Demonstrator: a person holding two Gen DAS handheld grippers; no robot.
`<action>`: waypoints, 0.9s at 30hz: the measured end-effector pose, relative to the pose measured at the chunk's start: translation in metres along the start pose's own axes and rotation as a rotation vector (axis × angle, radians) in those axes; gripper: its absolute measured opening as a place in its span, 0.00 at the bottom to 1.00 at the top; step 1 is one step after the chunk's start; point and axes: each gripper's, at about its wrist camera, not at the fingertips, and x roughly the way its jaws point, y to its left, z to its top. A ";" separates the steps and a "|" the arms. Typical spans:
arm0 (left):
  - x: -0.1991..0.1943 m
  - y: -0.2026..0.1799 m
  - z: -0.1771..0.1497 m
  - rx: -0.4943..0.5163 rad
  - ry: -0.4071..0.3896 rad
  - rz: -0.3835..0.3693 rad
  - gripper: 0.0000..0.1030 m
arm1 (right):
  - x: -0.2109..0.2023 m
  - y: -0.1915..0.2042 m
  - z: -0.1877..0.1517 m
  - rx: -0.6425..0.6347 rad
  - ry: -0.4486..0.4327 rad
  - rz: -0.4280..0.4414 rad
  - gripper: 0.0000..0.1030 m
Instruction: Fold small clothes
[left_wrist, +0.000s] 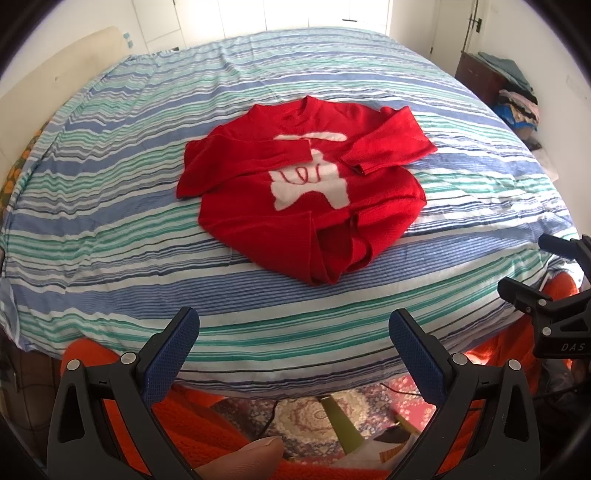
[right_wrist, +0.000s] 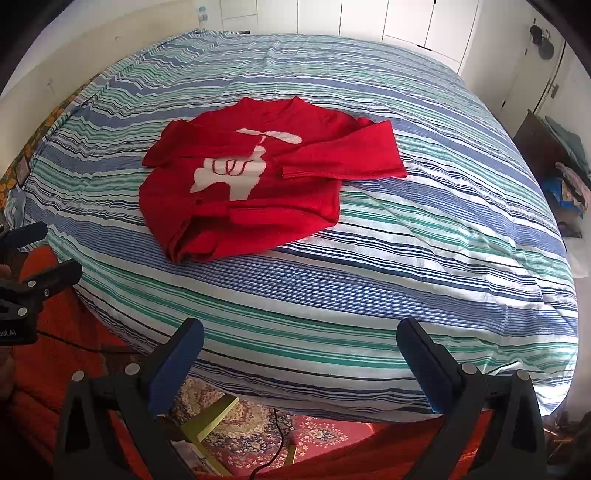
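Red sweater (left_wrist: 306, 184) lies mid-bed on striped sheet (left_wrist: 110, 206), sleeves crossed over chest, hem rumpled. Left gripper (left_wrist: 293, 354) and right gripper (right_wrist: 300, 363) both spread wide, empty, well short of it. Soft, light knit, likely limp and drapey; best pinched at hem corners or cuffs.

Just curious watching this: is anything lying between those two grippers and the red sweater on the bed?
Nothing visible: only bare striped bedspread lies between the open left gripper, the open right gripper and the red sweater.

Red sweater (left_wrist: 310, 192) with white figure is lying mid-bed before me, sleeves folded in, hem bunching toward near edge.
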 end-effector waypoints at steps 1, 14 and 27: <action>0.000 0.000 0.000 0.000 0.001 0.000 0.99 | 0.000 0.000 0.000 0.000 0.000 0.000 1.00; 0.004 0.000 0.001 0.004 0.014 -0.002 0.99 | 0.005 -0.001 0.000 0.003 0.008 0.002 1.00; 0.002 0.000 0.001 0.005 0.011 -0.004 0.99 | 0.004 0.001 0.002 0.003 0.010 0.001 1.00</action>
